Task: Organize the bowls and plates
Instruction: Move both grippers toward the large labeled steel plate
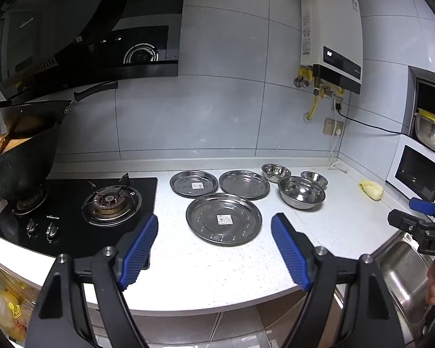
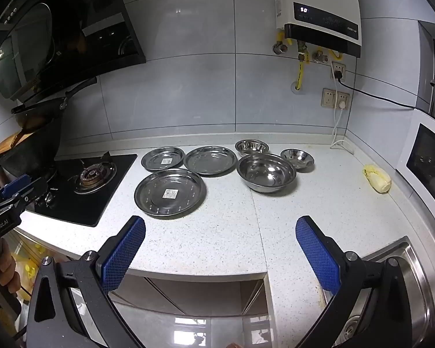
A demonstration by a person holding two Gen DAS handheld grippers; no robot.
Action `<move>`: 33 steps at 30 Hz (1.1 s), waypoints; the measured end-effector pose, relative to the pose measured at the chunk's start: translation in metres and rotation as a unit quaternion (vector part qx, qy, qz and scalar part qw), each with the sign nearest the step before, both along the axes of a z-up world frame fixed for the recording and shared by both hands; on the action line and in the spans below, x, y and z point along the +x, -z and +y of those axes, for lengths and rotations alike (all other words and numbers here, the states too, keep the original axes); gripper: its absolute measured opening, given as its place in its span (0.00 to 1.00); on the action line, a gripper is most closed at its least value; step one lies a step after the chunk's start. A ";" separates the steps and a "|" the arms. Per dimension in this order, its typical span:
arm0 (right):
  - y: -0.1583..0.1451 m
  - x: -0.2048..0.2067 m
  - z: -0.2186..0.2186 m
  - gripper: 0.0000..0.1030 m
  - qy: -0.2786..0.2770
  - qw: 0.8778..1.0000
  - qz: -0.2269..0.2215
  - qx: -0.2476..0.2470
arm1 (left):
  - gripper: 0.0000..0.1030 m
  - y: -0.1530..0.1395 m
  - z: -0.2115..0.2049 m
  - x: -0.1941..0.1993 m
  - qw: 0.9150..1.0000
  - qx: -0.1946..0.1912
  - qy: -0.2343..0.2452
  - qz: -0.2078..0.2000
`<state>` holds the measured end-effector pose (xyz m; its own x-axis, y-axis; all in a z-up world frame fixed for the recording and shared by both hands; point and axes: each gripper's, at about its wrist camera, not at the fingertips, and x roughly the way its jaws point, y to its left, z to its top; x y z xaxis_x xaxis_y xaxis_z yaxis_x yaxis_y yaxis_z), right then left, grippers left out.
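Plates [image 2: 170, 192] and bowls [image 2: 266, 172], all steel, lie spread singly on the white bench [image 2: 232, 240] beside the gas hob [image 2: 87, 179], likely awaiting stacking; left tool [image 1: 214, 246] and right tool [image 2: 220, 246] hover before them, blades apart, empty.

Gas hob [image 1: 81, 211] sitting at the desk's [image 2: 232, 240] left edge, black wok [image 1: 20, 168] resting on its left burner. Yellow cloth [image 2: 377, 178] lying near the right edge. Water heater [image 2: 319, 5] hanging on the wall, microwave [image 1: 417, 171] standing at right, sink [image 2: 414, 275] showing at the front right corner.
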<state>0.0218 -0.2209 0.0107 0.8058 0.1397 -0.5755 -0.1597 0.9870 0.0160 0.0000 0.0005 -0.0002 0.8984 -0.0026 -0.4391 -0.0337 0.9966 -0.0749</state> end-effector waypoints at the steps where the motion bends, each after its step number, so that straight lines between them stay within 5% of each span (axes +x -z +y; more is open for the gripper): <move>1: 0.000 0.000 0.000 0.99 0.000 1.000 -0.001 0.000 | 0.77 0.000 0.000 0.000 1.000 0.002 0.000 -0.001; 33: 0.004 0.011 0.004 0.99 -0.002 1.000 0.010 -0.002 | 0.77 0.013 0.005 0.014 1.000 -0.001 0.002 0.011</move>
